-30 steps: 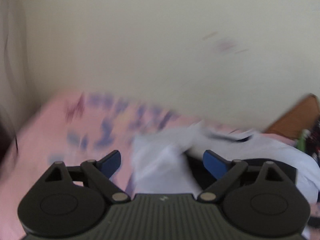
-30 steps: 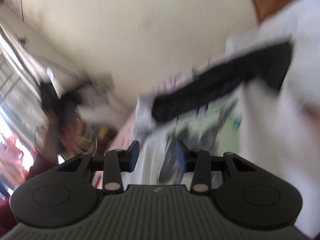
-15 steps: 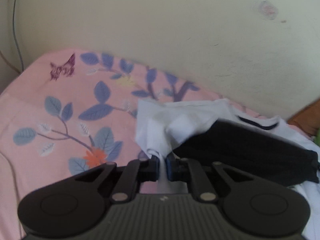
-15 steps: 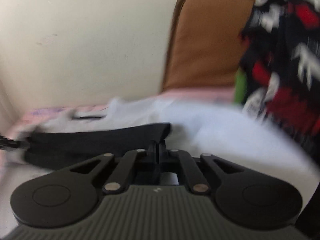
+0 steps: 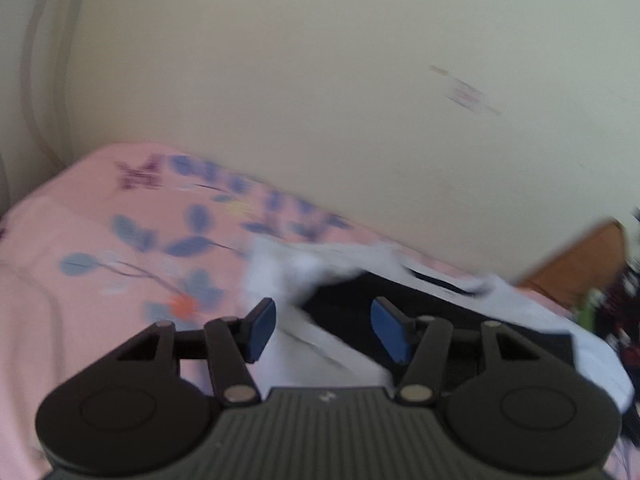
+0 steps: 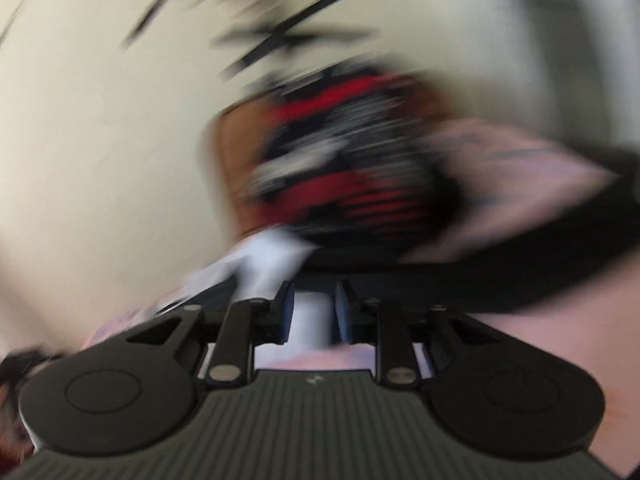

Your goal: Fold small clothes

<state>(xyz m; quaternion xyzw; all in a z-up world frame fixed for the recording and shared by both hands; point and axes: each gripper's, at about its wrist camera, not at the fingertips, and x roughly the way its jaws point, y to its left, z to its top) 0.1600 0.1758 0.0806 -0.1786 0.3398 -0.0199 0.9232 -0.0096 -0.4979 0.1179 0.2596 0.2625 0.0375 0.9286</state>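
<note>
A white garment [image 5: 280, 268] lies crumpled on the pink floral bedsheet [image 5: 100, 280], with a black garment [image 5: 440, 312] folded across it. My left gripper [image 5: 326, 330] hovers over their near edge. Its jaws are opening, the blue pads [image 5: 262, 330] stand apart, and no cloth is pinched. The right wrist view is heavily blurred. My right gripper [image 6: 315, 312] has its jaws opening a little. White garment [image 6: 272, 256] shows through the narrow gap, and a black fabric band [image 6: 480, 280] runs just beyond the fingertips.
A cream wall [image 5: 320, 100] rises right behind the bed. A brown cushion [image 5: 580, 264] stands at the far right, and against it a red, black and white patterned cloth [image 6: 352, 160]. The bedsheet stretches off to the left.
Half a second ago both grippers were shut at the black garment's ends; both jaws have since parted. The right gripper has swung fast toward the patterned cloth. The left has drawn back slightly.
</note>
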